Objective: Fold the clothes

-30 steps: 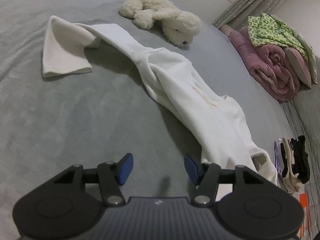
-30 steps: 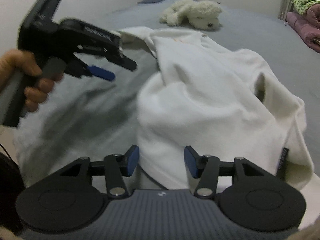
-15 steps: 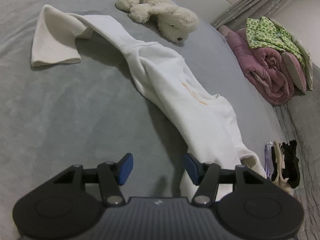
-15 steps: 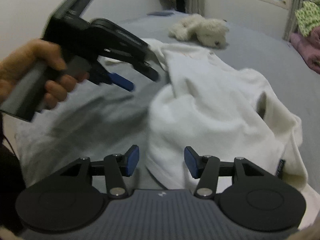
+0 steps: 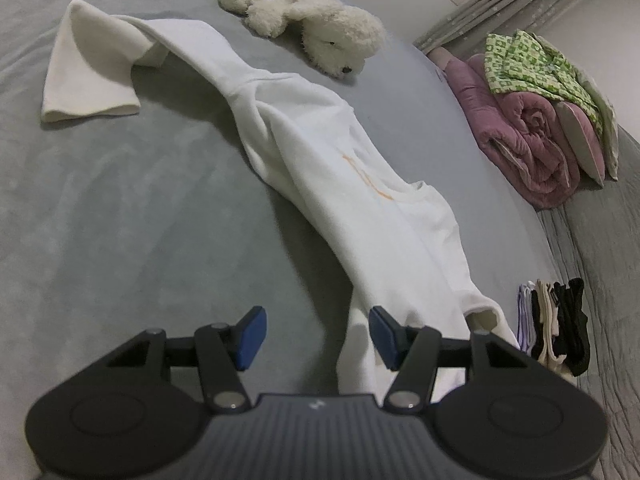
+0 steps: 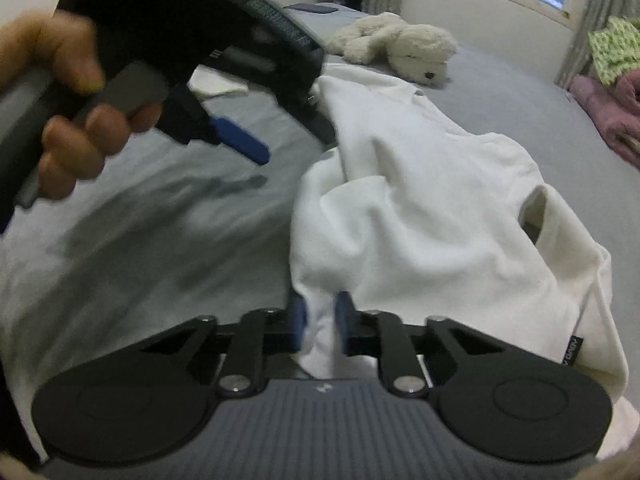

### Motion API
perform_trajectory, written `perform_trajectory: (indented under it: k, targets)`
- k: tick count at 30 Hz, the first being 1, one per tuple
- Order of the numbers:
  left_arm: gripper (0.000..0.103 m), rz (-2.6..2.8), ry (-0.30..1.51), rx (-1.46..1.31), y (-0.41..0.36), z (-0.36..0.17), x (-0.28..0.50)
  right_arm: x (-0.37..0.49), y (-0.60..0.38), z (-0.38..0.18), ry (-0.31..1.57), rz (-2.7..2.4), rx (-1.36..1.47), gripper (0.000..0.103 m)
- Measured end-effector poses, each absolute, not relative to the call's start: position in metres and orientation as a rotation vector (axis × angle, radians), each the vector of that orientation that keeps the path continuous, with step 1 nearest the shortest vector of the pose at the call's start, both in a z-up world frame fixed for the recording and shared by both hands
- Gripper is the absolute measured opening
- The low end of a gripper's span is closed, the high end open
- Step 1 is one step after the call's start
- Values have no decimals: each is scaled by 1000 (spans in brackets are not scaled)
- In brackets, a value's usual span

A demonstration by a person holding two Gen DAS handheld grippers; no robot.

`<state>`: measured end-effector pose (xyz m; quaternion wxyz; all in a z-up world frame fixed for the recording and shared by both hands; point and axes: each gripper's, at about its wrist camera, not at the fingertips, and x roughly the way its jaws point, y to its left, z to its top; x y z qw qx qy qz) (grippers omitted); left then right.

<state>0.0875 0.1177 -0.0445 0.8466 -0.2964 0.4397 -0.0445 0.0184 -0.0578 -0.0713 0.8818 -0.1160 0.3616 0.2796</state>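
A white sweatshirt (image 5: pixel 320 152) with a small orange mark lies stretched and bunched across the grey bed, one sleeve flung out at the far left. My left gripper (image 5: pixel 316 336) hovers open just above the bed, its right pad beside the garment's near edge. From the right wrist the same sweatshirt (image 6: pixel 420 208) rises in a crumpled heap. My right gripper (image 6: pixel 320 320) is shut on a fold of its near hem. A hand holds the left gripper (image 6: pixel 276 140) above the bed, to the left of the heap.
A white plush dog (image 5: pixel 308 24) lies at the far side of the bed. Rolled pink bedding with a green patterned cloth (image 5: pixel 536 120) sits at the right. A row of folded socks (image 5: pixel 556 328) lies near the right edge. Grey bed surface (image 5: pixel 120 220) spreads to the left.
My right gripper went from open to shut on the sweatshirt's near hem. The left gripper came closer to the garment's edge and lower over the bed.
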Motion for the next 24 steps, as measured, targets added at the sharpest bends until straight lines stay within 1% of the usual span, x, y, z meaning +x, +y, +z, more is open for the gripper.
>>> perform_trajectory:
  k: [2, 6, 14, 17, 24]
  targets:
    - [58, -90, 924, -632, 120, -44, 87, 23, -66, -62, 757, 590, -163, 9]
    - [58, -88, 921, -649, 125, -44, 86, 30, -84, -42, 753, 615, 4, 9]
    - [58, -108, 940, -703, 131, -51, 84, 46, -137, -3, 681, 667, 331, 9]
    - [58, -107, 944, -703, 132, -52, 84, 54, -153, -1, 679, 621, 390, 9]
    - [58, -102, 949, -704, 132, -52, 85, 77, -179, -23, 746, 430, 379, 9]
